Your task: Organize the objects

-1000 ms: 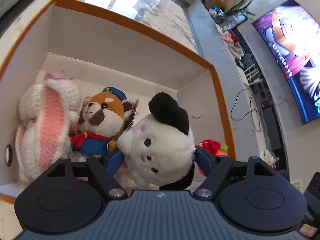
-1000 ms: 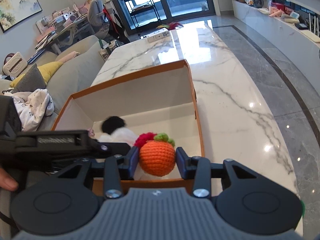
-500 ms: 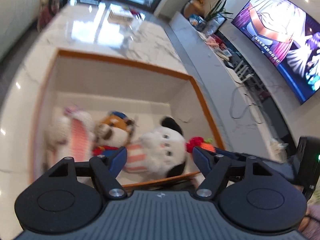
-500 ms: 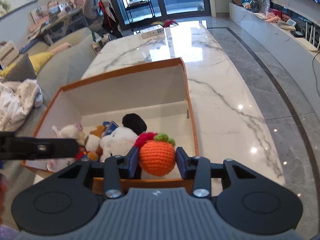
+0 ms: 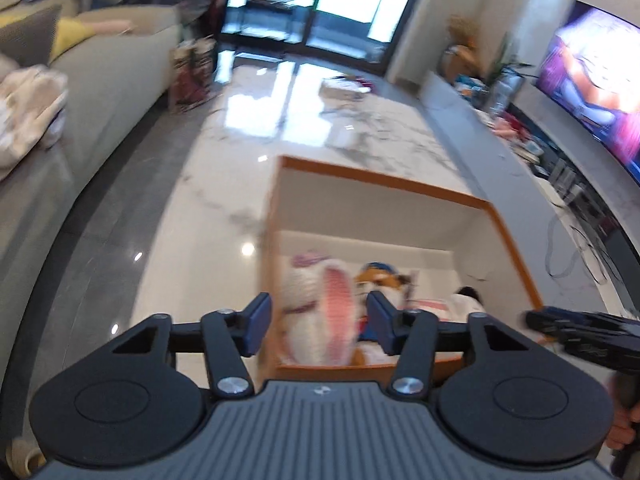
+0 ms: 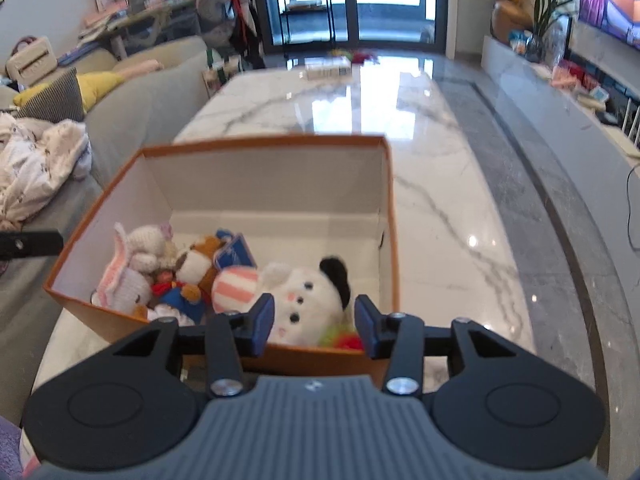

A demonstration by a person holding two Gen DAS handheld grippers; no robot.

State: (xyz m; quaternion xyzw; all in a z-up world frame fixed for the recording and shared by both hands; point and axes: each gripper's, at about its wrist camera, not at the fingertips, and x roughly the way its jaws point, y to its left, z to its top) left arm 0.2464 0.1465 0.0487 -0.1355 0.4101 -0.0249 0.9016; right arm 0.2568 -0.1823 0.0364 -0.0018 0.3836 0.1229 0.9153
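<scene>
A white plush toy with one black ear [image 6: 306,304] lies in the orange-rimmed cardboard box [image 6: 256,142] beside what seems an orange crocheted fruit [image 6: 340,338], while the left gripper [image 5: 318,318], closing, and right gripper [image 6: 314,324], opening, angle downward above it, fingers pinching nothing.

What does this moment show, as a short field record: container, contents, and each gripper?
container: open-topped cardboard box on the marble table
contents: crochet bunny; red panda plush in blue outfit; white plush with black ear; red-and-green crochet piece at the near wall, mostly hidden
left gripper: jaws closing, nothing between them
right gripper: at the box's near wall, jaws opening, nothing held
</scene>
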